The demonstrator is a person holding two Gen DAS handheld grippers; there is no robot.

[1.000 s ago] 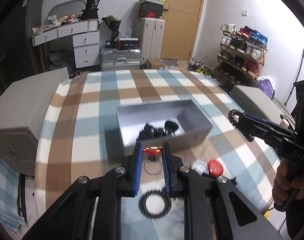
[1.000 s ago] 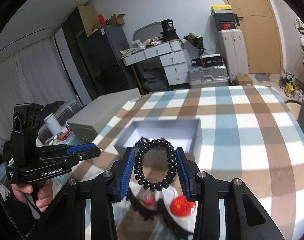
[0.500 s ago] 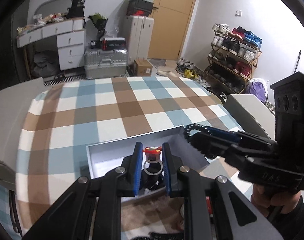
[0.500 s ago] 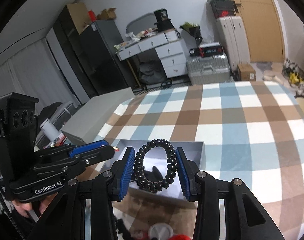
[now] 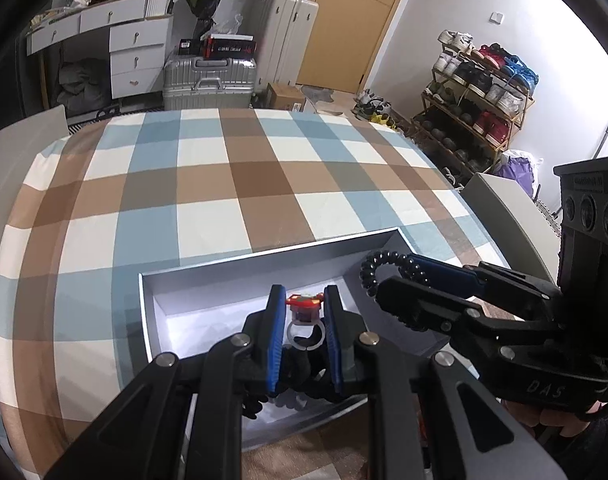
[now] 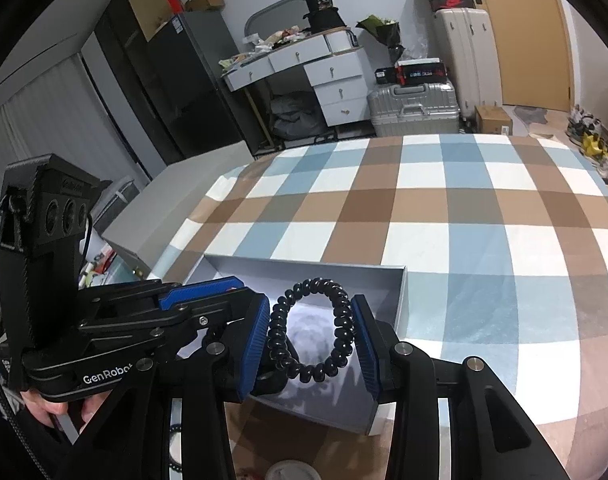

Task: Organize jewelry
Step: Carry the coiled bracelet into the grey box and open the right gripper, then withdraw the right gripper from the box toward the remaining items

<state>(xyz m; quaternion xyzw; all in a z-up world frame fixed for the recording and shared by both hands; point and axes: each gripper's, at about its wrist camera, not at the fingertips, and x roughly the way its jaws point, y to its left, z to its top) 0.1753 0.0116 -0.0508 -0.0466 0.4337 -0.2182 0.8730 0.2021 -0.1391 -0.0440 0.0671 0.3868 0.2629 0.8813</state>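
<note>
My left gripper (image 5: 303,306) is shut on a clear plastic ring with a red top (image 5: 304,312), held over the open grey box (image 5: 263,258). My right gripper (image 6: 312,308) is shut on a black spiral hair tie (image 6: 310,336), also above the grey box (image 6: 304,268). The hair tie (image 5: 388,266) and the right gripper (image 5: 388,280) show at the right of the left wrist view, over the box's right end. Dark items lie in the box under my left fingers, partly hidden. In the right wrist view the left gripper (image 6: 239,288) sits just left of the hair tie.
The box rests on a checked blue, brown and white tablecloth (image 5: 223,184). Near the table's front edge lie a black toothed ring (image 6: 175,446) and a white round item (image 6: 289,472). A grey cabinet (image 6: 175,208) stands left of the table, suitcases and a shoe rack beyond.
Both grippers have moved forward and down over the grey box, each keeping its item. The box now lies directly under the fingers; the loose items on the cloth have slipped out of view.
</note>
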